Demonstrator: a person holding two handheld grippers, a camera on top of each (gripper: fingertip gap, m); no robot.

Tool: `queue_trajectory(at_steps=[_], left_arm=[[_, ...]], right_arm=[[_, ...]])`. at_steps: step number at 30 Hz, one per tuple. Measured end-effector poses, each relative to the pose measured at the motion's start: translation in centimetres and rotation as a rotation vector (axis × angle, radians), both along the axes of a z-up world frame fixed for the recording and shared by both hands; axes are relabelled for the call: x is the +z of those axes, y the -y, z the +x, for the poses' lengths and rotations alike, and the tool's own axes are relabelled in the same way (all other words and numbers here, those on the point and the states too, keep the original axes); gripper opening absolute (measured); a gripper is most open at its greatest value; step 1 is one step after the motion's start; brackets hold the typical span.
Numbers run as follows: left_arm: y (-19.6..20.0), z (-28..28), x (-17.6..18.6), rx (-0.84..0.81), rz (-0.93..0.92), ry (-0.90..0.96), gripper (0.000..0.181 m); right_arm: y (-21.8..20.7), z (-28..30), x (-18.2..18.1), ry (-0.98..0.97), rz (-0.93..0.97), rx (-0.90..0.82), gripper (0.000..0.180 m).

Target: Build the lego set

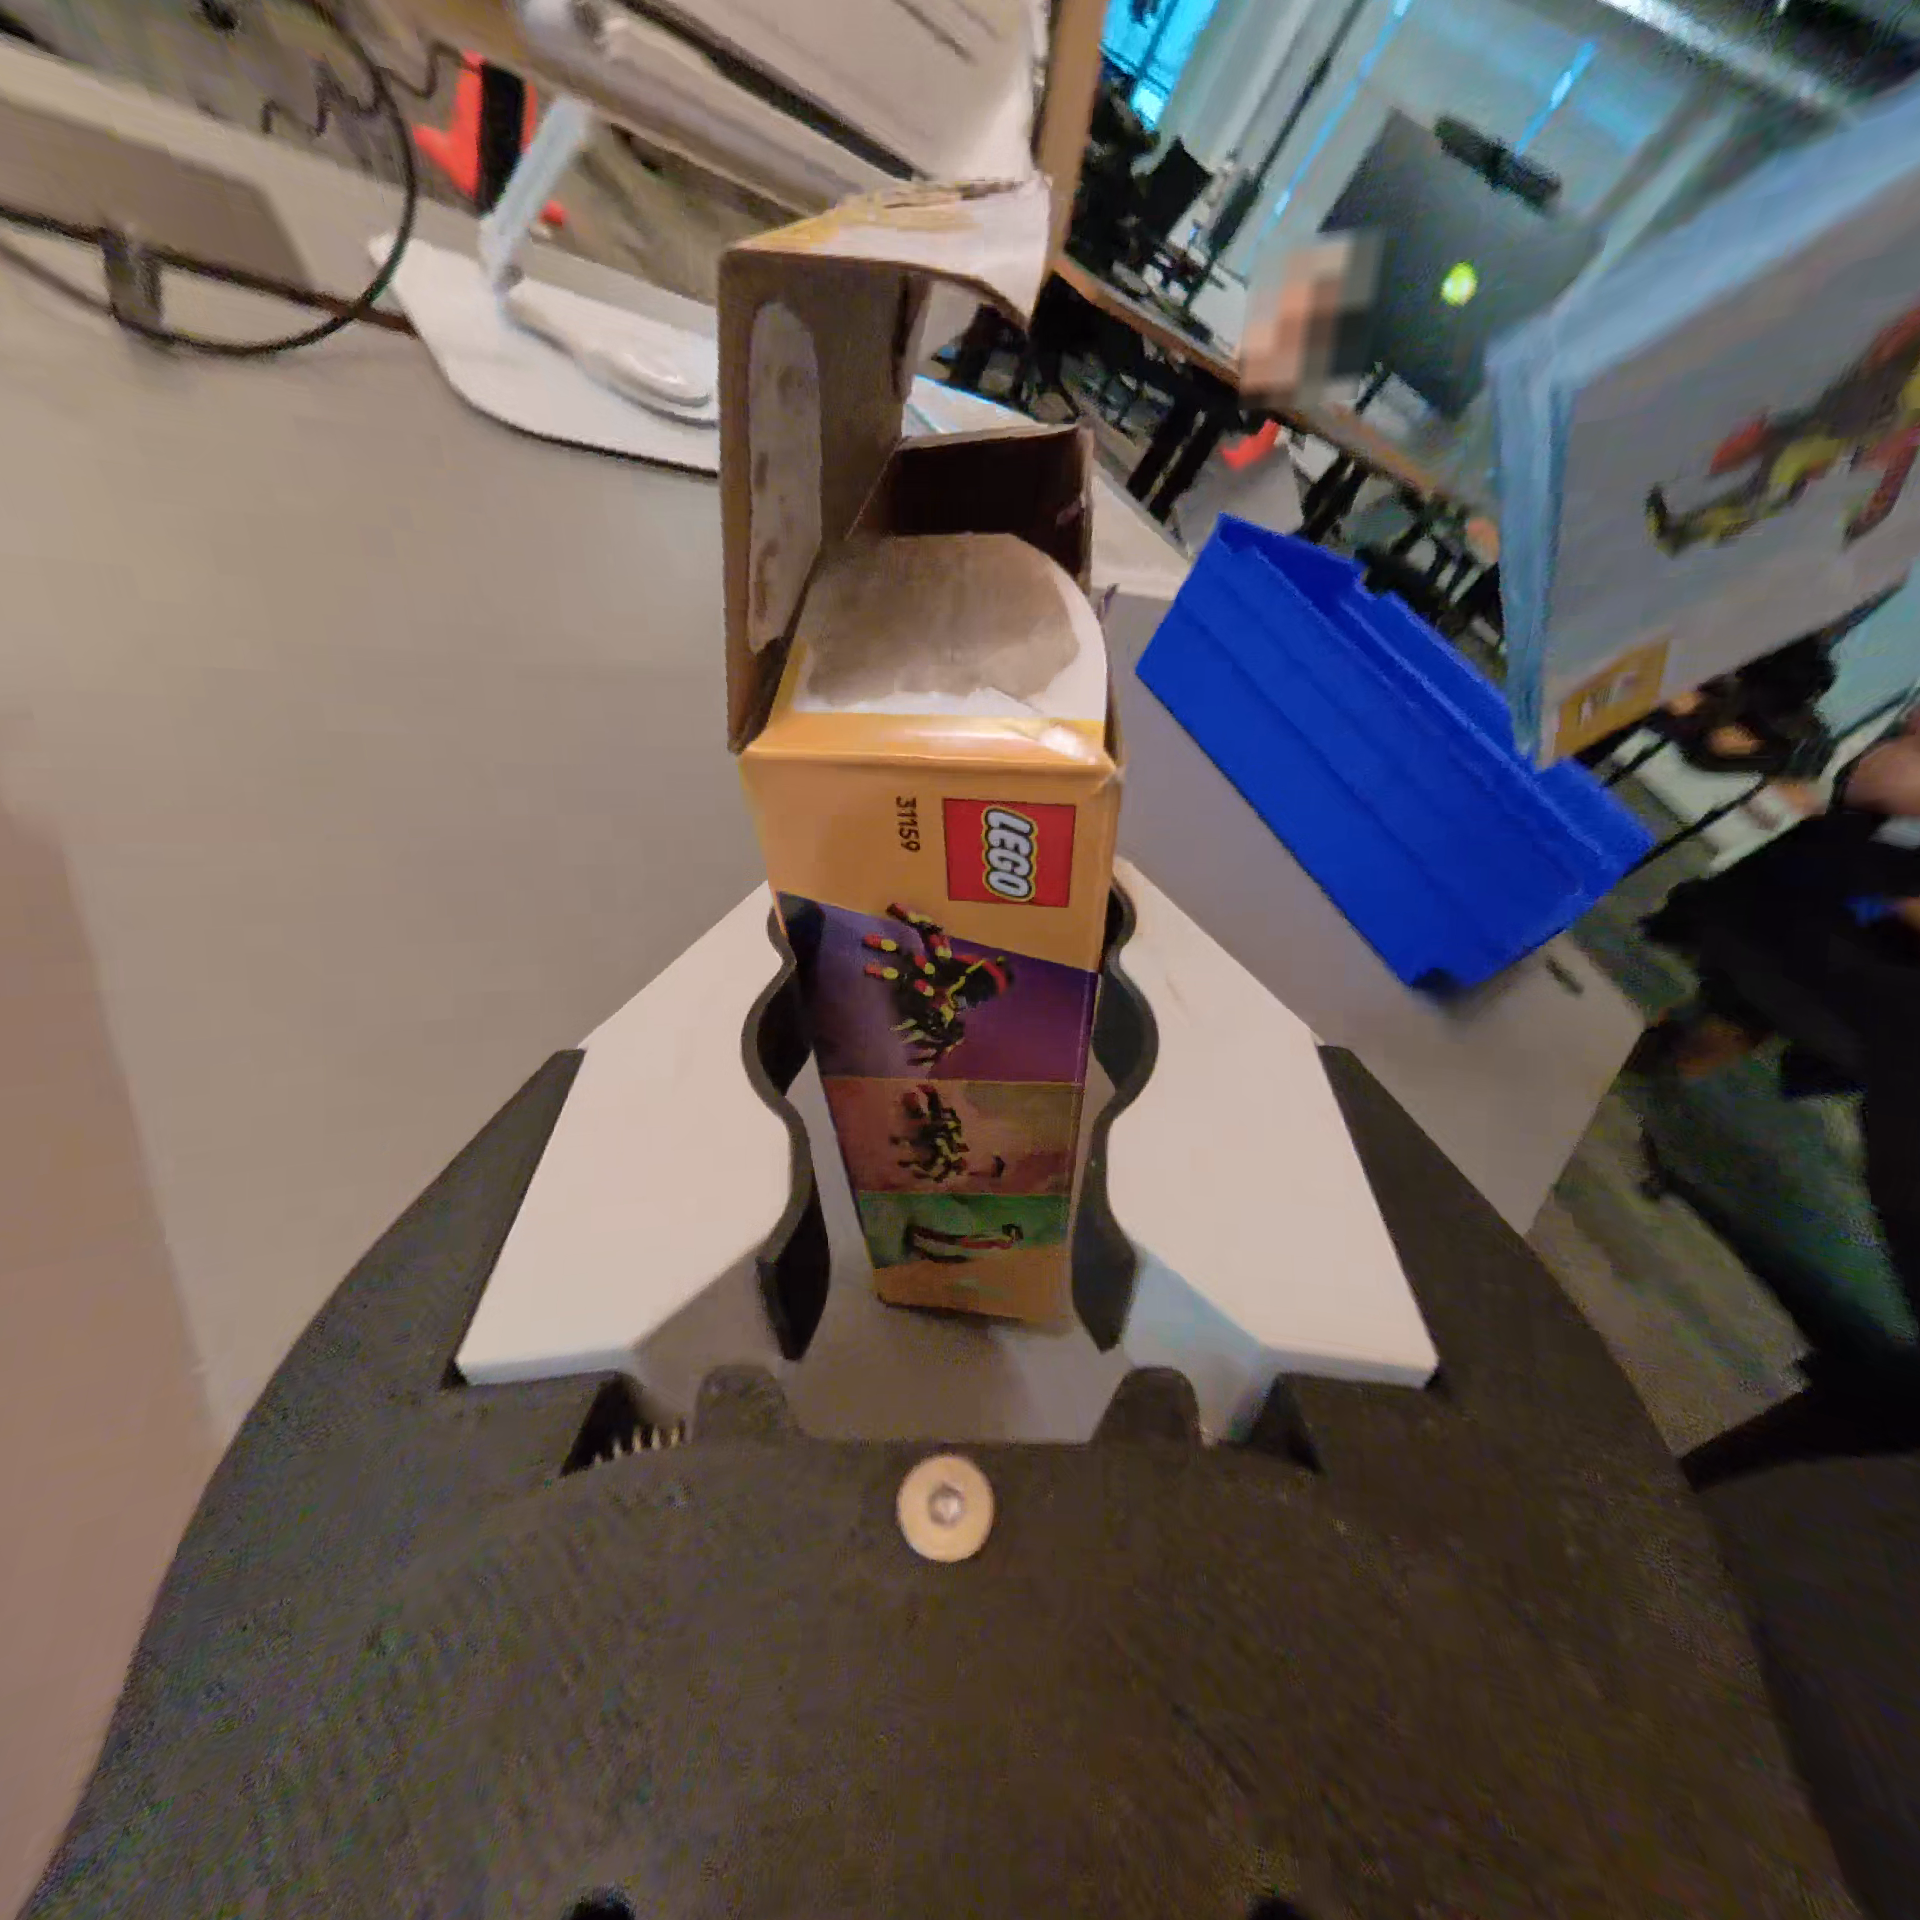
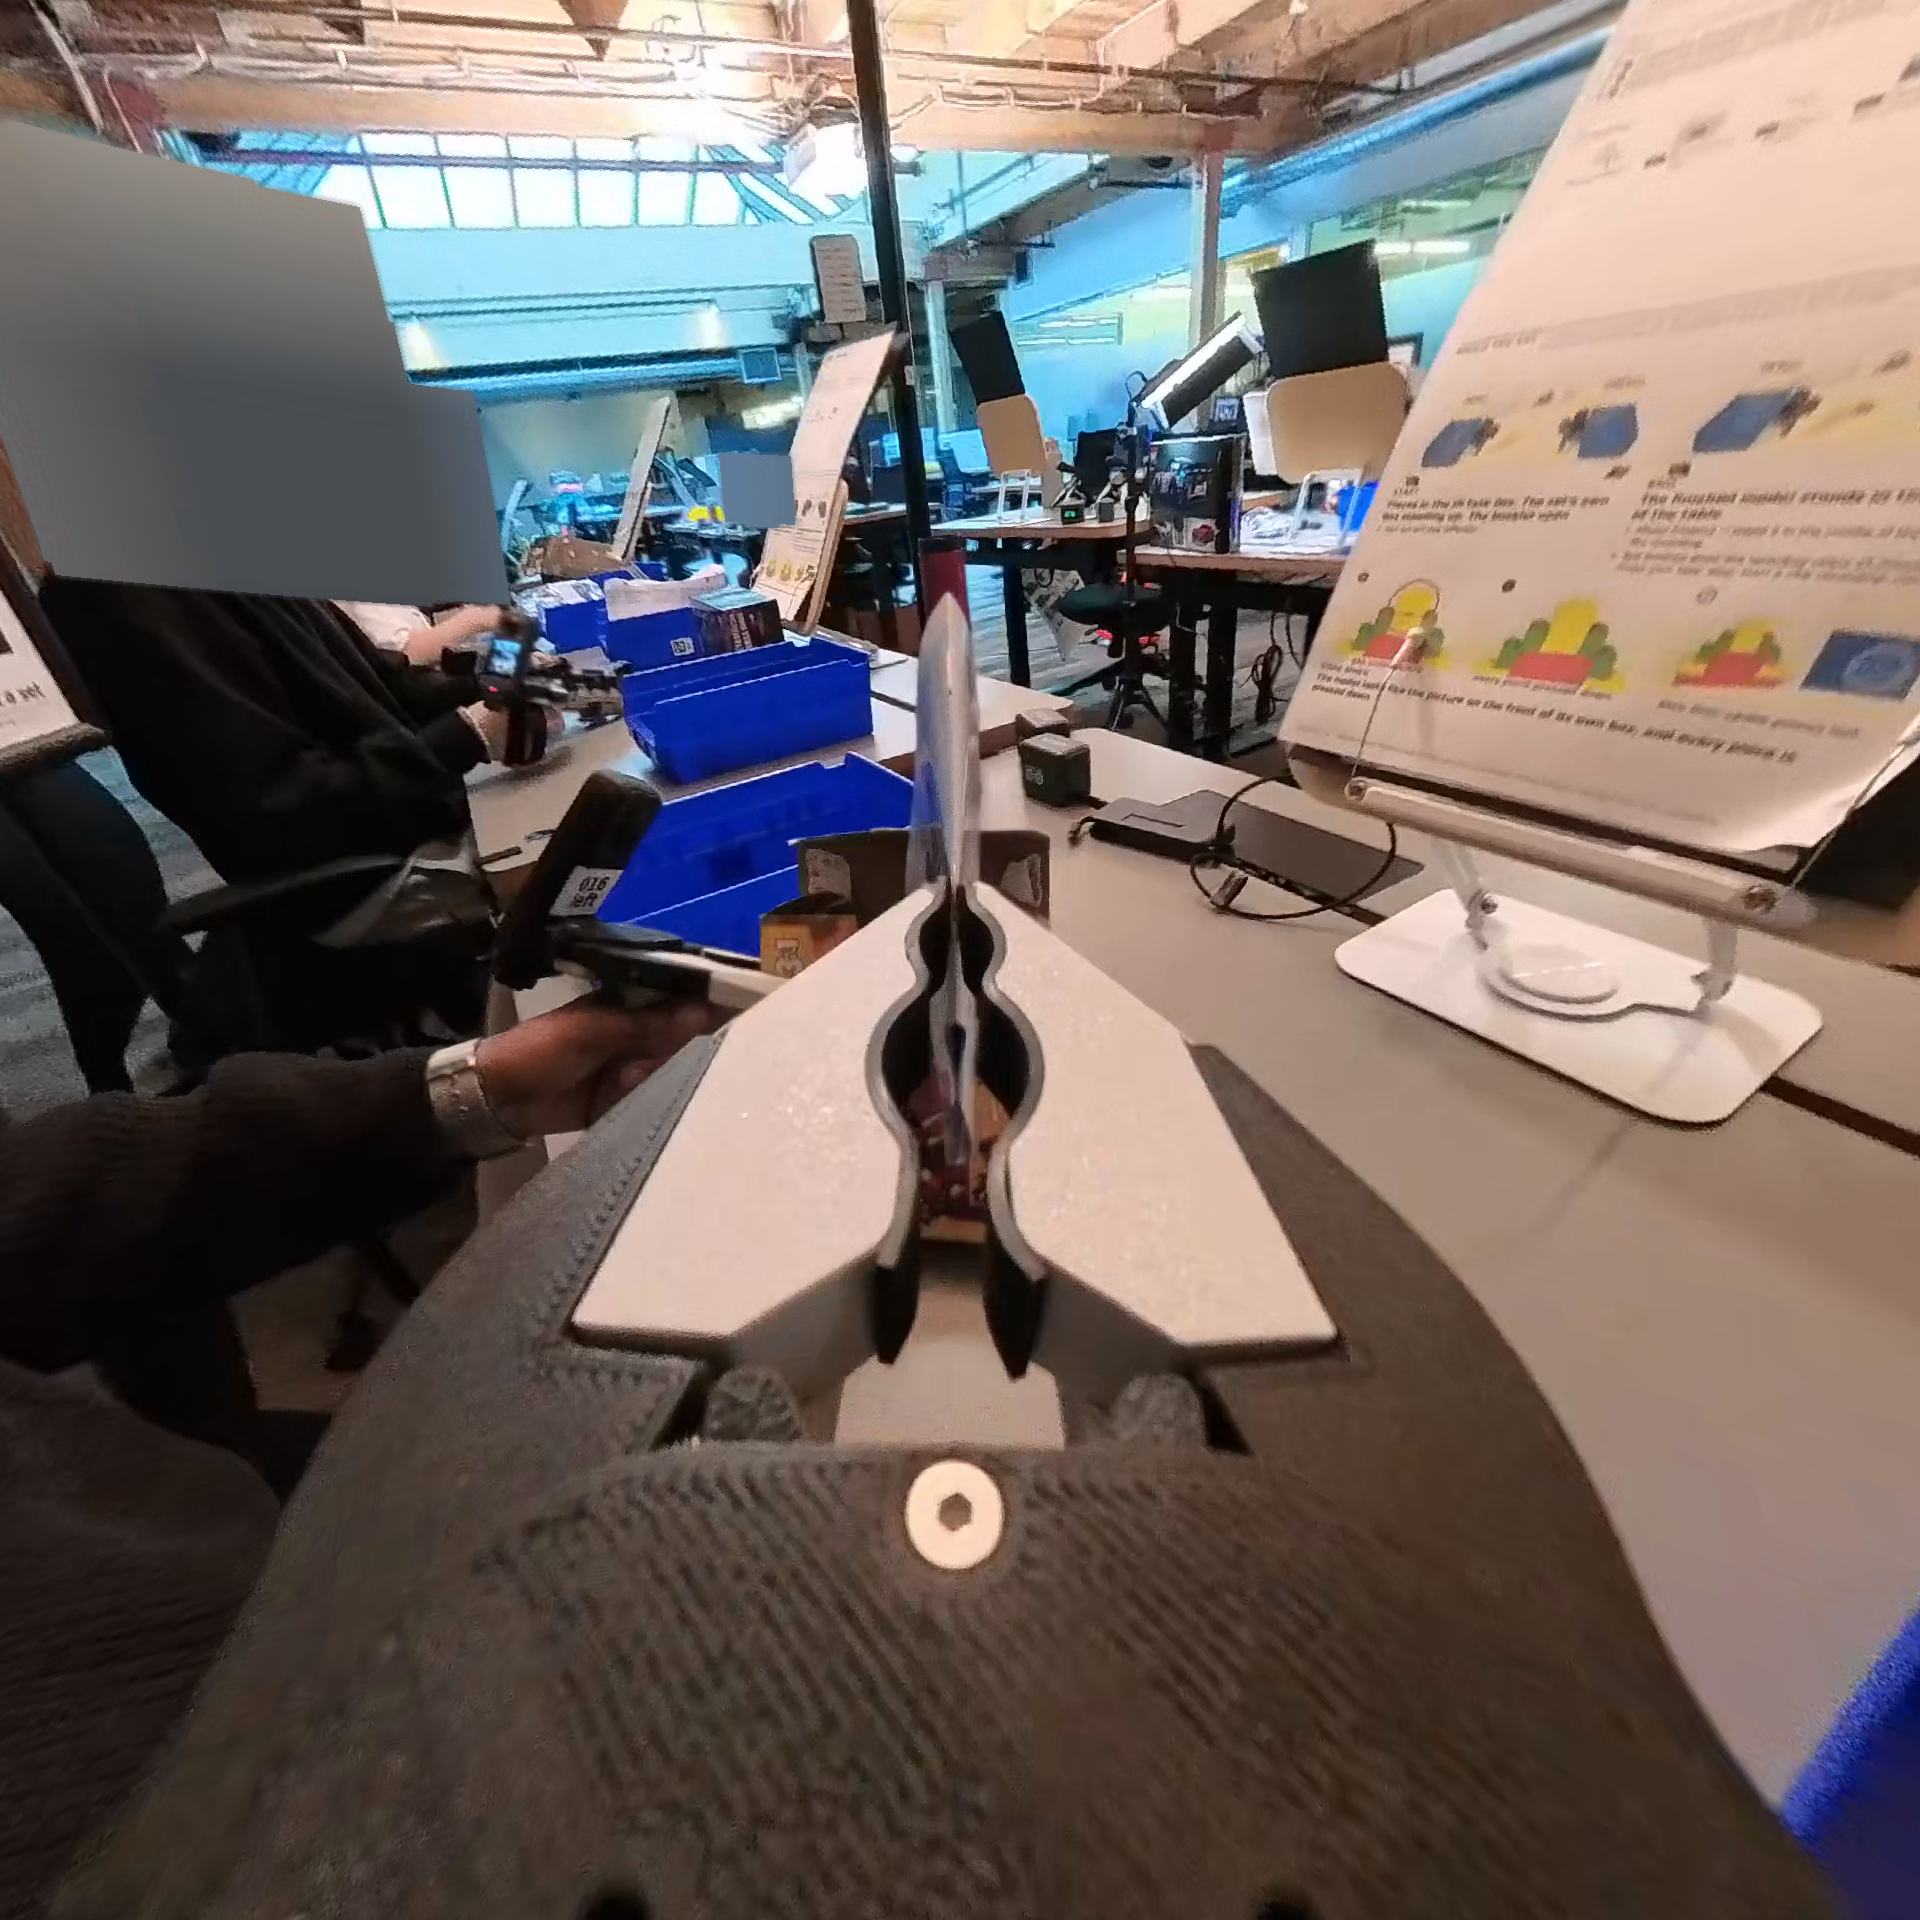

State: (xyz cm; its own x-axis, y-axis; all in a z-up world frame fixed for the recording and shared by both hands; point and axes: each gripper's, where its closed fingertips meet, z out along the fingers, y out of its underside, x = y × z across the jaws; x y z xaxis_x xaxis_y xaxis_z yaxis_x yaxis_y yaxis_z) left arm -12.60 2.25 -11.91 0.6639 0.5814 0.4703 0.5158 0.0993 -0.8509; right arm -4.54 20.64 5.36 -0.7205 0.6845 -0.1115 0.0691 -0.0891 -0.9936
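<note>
My left gripper [image 1: 948,914] is shut on a yellow Lego box [image 1: 935,831] and holds it off the grey table [image 1: 364,675]. The flaps at the box's far end stand open. A white paper bag [image 1: 935,634] shows inside the opening. My right gripper [image 2: 954,904] is shut on a thin instruction booklet [image 2: 945,727], which I see edge-on and standing upright. The booklet also shows blurred at the upper right of the left wrist view [image 1: 1714,499]. In the right wrist view the box [image 2: 795,940] peeks out behind my right fingers, with a hand [image 2: 561,1060] holding the left gripper.
An open blue bin [image 1: 1371,748] sits just right of the box, and it also shows in the right wrist view [image 2: 727,842]. A white document stand [image 2: 1579,977] with a printed sheet stands on the table. A cable and a black pad [image 2: 1247,852] lie near it. A person [image 2: 260,727] sits at the neighbouring table. Spacing between my two grippers at the tips: around 25 cm.
</note>
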Motion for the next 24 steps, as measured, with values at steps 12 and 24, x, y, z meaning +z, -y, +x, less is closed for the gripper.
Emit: queue_trajectory(at_steps=[12,24], left_arm=[[1.3,-1.4,-0.3,0.032,0.083,0.068,0.052],[1.7,-1.7,-0.7,0.049,0.128,0.128,0.053]], right_arm=[[-0.6,-1.8,-2.5,0.07,-0.007,-0.067,0.0],[-3.3,-3.1,-3.1,0.113,-0.065,-0.154,0.0]])
